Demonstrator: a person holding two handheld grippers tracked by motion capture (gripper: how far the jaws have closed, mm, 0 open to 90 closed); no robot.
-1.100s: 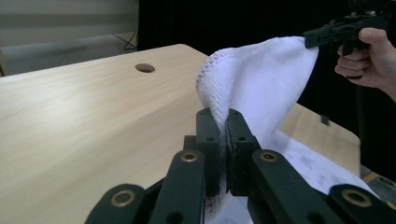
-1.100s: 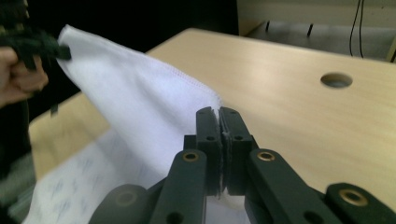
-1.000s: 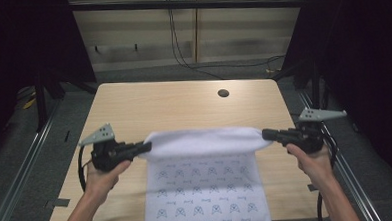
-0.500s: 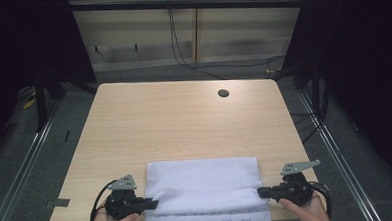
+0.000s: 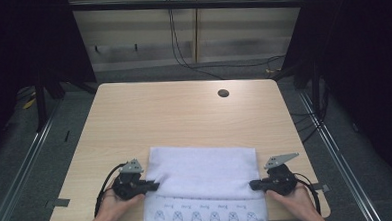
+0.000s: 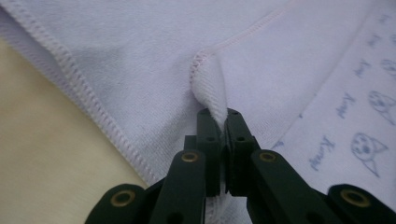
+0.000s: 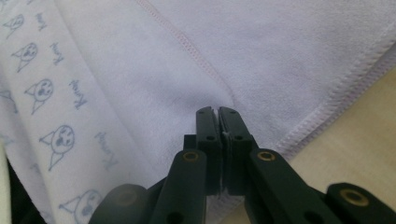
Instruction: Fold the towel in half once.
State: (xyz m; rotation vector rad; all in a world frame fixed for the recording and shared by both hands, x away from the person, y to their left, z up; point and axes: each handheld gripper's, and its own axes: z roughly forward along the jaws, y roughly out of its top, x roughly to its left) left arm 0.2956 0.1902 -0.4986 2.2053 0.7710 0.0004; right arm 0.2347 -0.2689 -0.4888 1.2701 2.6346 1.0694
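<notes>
A white towel [image 5: 204, 177] printed with small blue cat faces lies folded on the near part of the wooden table [image 5: 184, 116]. Its printed layer hangs over the front edge. My left gripper [image 5: 154, 184] sits low at the towel's left side, shut on a pinched-up stitched corner [image 6: 208, 88]. Its closed jaws [image 6: 218, 116] rest over the white cloth [image 6: 140, 60]. On the towel's right side, my right gripper [image 5: 253, 184] is shut on the cloth. In the right gripper view the jaws [image 7: 218, 112] press together over the towel [image 7: 280, 46] near its hemmed edge.
A round cable hole [image 5: 223, 93] sits in the far right part of the tabletop. Bare wood stretches beyond the towel to the far edge. Dark frame posts and floor cables [image 5: 192, 60] surround the table. A person's hands [image 5: 113, 206] reach in from the front edge.
Both grippers have come down and toward the near edge with the towel between them. The towel, held up and stretched a second ago, now lies flat and folded on the table.
</notes>
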